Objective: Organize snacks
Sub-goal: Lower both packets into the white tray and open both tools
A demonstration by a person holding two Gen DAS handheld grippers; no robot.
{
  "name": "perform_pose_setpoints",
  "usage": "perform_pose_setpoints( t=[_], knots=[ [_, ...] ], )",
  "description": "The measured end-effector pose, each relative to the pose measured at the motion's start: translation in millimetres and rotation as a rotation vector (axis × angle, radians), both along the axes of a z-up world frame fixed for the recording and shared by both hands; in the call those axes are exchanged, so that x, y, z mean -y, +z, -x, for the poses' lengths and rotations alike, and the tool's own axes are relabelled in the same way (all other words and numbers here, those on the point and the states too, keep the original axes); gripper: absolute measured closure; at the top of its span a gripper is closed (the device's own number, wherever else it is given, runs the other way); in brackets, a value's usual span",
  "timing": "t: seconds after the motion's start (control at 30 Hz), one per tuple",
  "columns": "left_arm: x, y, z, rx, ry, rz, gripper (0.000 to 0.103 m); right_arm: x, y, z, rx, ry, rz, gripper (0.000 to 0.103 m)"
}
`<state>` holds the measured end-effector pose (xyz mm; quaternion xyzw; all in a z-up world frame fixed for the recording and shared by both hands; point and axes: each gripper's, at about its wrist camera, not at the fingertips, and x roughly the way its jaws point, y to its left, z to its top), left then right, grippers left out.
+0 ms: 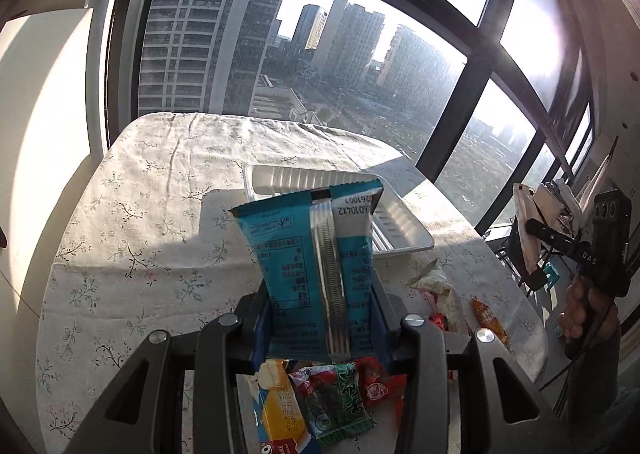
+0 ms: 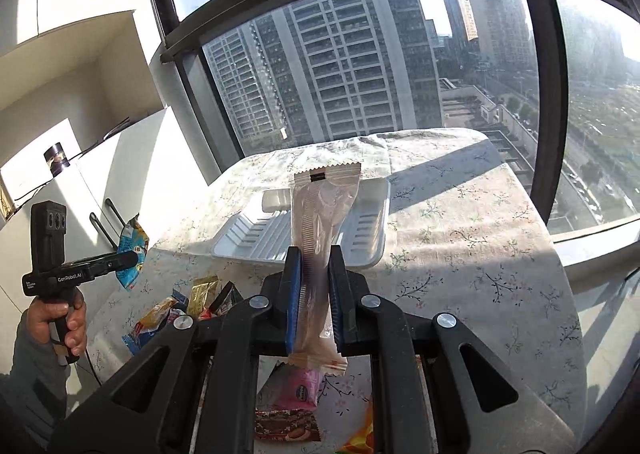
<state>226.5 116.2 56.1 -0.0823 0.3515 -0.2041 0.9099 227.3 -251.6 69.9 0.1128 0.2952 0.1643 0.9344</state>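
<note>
Two grippers each pinch a snack above the table. Left gripper clamps a blue packet. Right gripper squeezes a pale wrapper, near the white tray.

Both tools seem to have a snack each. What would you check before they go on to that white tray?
1. Left tool grips the blue packet: ok, pads press both sides.
2. Right tool grips the pale packet: ok, clamped tight.
3. White tray has room: ok, nothing shows in it.
4. Packets clear of the snack pile: ok, both are lifted above it.
5. Tray sits flat on the tablecloth: ok.
6. Path between the two tools is free: cannot tell, each view shows only part of it.
</note>
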Motion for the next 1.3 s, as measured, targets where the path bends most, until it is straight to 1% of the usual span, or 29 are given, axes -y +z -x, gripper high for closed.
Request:
perform_pose_setpoints(
  t=[0.13,0.2,0.23,0.37,0.53,0.67,0.9,1.07,1.17,1.3],
  knots=[
    [15.8,4.1,-58.0,-0.045,-0.029,-0.044,0.060,4.2,5.1,-63.9,-0.053,0.021,0.022,0.091],
    [27.5,0.1,-84.2,-0.065,-0.036,-0.085,0.060,-2.0,4.3,-94.6,-0.079,0.042,0.042,0.091],
    [31.6,-2.9,-95.2,-0.079,-0.038,-0.094,0.060,-5.6,3.2,-107.7,-0.092,0.054,0.052,0.091],
    [46.8,-19.2,-135.6,-0.128,-0.044,-0.133,0.060,-21.4,-9.3,-153.8,-0.134,0.083,0.101,0.091],
    [62.5,-49.8,-168.6,-0.200,-0.061,-0.169,0.060,-32.4,-35.6,-195.3,-0.224,0.112,0.107,0.091],
    [75.0,-64.5,-183.0,-0.224,-0.086,-0.190,0.062,-41.5,-61.8,-215.7,-0.283,0.124,0.128,0.091],
    [90.6,-82.6,-194.9,-0.260,-0.111,-0.231,0.064,-52.7,-97.7,-239.1,-0.345,0.130,0.161,0.091],
    [92.2,-88.2,-196.8,-0.260,-0.110,-0.230,0.065,-53.0,-112.5,-244.8,-0.365,0.120,0.178,0.091],
    [95.1,-90.4,-196.6,-0.253,-0.109,-0.247,0.065,-55.0,-118.9,-247.8,-0.367,0.116,0.202,0.091],
    [97.7,-92.3,-195.9,-0.238,-0.102,-0.265,0.064,-56.2,-127.4,-250.4,-0.382,0.114,0.208,0.090]
  ],
)
